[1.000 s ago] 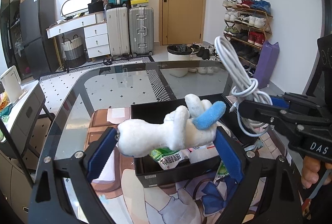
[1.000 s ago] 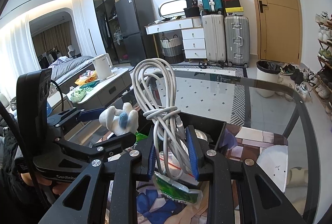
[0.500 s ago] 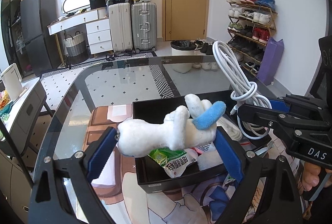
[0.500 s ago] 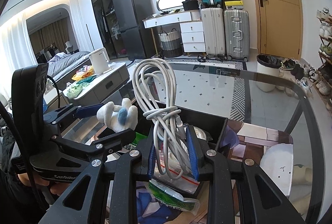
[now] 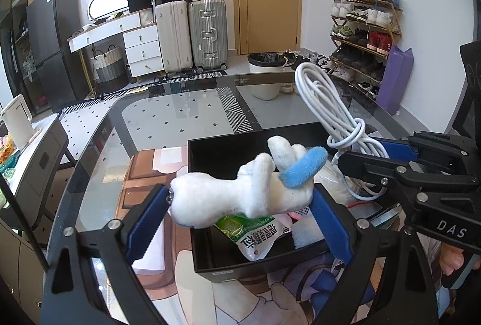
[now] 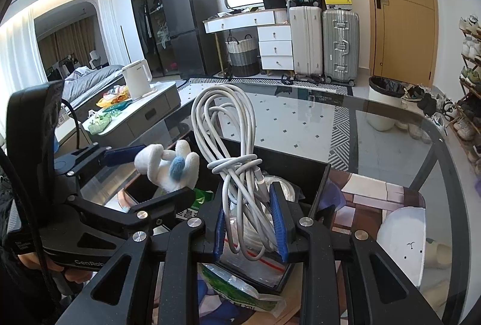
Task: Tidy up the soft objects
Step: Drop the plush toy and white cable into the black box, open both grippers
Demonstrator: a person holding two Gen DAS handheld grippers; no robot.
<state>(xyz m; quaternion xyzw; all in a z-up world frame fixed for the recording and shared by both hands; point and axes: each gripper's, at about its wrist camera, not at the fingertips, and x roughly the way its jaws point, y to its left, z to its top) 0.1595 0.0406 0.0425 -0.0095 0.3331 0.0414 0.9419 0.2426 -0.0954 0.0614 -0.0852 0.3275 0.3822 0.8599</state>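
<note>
The left gripper (image 5: 240,215) has its jaws wide apart but clamped end to end on a white plush toy (image 5: 240,195), which hangs lengthwise between the pads above the near-left corner of the black storage box (image 5: 210,267). The right gripper (image 6: 249,222) has its jaws drawn close together on the waist of a coiled white charging cable (image 6: 231,144), above the right half of that box, its loops standing upright.

Both things look light and yielding. The plush toy will squash under pressure and is held only by its ends, so it could sag or twist out; a hold across its thicker middle would likely be surer. The charging cable is smooth and springy; its wrapped waist is the sensible place to hold, since the free loops above would slide and spread.

The storage box already holds a green snack packet (image 5: 255,234), a clear zip bag (image 6: 255,261) and other soft items, so open room inside looks tight. Its upright walls are edges to clear on the way down. The two grippers sit just beside each other over the box, so lowering them one at a time seems wise. The glass table (image 5: 180,120) beyond the box lies bare.
</note>
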